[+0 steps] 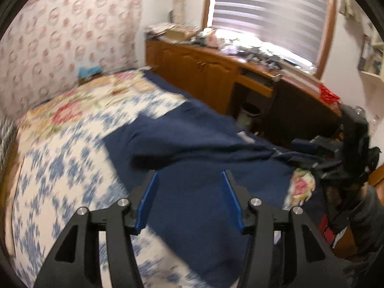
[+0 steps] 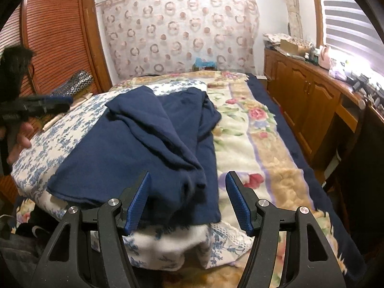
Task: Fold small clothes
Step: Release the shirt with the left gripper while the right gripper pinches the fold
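A navy blue garment (image 2: 144,144) lies partly folded on a blue-and-white floral cloth (image 2: 62,129) on the bed; one flap is laid over the rest. It also shows in the left wrist view (image 1: 192,148). My right gripper (image 2: 188,180) is open and empty, just above the garment's near edge. My left gripper (image 1: 189,175) is open and empty, above the garment. The right gripper shows at the right of the left wrist view (image 1: 312,148), at the garment's end. The left gripper shows at the left edge of the right wrist view (image 2: 55,104).
The bed carries a cream blanket with roses (image 2: 254,129) and a navy border. A wooden cabinet (image 2: 307,100) with a cluttered top runs along the right under a window. A louvred wooden wardrobe (image 2: 55,36) stands left. A patterned curtain (image 2: 180,28) hangs behind.
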`<state>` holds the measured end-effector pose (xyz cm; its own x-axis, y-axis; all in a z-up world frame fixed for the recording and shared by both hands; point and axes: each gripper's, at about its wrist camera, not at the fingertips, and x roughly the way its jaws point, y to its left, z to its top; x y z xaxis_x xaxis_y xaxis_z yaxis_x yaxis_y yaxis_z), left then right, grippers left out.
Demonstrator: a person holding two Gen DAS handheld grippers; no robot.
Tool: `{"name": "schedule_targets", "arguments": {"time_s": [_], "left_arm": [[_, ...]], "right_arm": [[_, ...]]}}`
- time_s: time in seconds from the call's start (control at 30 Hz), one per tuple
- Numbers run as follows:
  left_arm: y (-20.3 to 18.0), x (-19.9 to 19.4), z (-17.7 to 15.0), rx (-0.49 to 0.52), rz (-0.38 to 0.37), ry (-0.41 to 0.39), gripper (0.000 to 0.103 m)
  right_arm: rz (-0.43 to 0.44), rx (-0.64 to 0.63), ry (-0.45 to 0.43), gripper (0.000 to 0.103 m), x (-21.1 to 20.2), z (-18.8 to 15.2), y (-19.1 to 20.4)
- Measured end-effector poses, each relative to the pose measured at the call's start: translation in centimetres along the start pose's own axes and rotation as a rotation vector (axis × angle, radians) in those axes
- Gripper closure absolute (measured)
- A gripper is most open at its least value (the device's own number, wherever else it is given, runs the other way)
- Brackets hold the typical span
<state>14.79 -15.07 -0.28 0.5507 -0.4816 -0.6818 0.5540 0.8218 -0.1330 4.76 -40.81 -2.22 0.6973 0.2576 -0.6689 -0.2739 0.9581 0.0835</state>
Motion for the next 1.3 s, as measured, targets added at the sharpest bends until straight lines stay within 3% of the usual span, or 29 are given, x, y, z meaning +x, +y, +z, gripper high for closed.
{"name": "schedule_targets", "arguments": {"time_s": [0.37,0.7,1.17,1.23,1.3], "left_arm": [[6.3,2.2,-5.2,-0.106,0.146,0.066,0.049],[8.1,0.0,-5.7,-0.17,0.208,-0.024,0.049],[6.7,-2.9,-5.6,-0.16,0.277,-0.092,0.049],[6.4,-3.3,-5.6,-0.157,0.282,-0.1,0.049],[6.2,-3.6,-5.6,-0.152,0.282,-0.108,0.049]], "right_arm": [[0.066,-0.121,0.016,0.037,3.7,4.4,4.5],[0.158,-0.211,0.103,0.037,10.5,9.6,8.8],[0.089,-0.348,0.244,0.038,18.5,10.9,11.9],[0.083,-0.364,0.252,0.067,18.8,10.8,11.8],[0.104,-0.369,0.255,0.076,18.7,11.0,11.7]]}}
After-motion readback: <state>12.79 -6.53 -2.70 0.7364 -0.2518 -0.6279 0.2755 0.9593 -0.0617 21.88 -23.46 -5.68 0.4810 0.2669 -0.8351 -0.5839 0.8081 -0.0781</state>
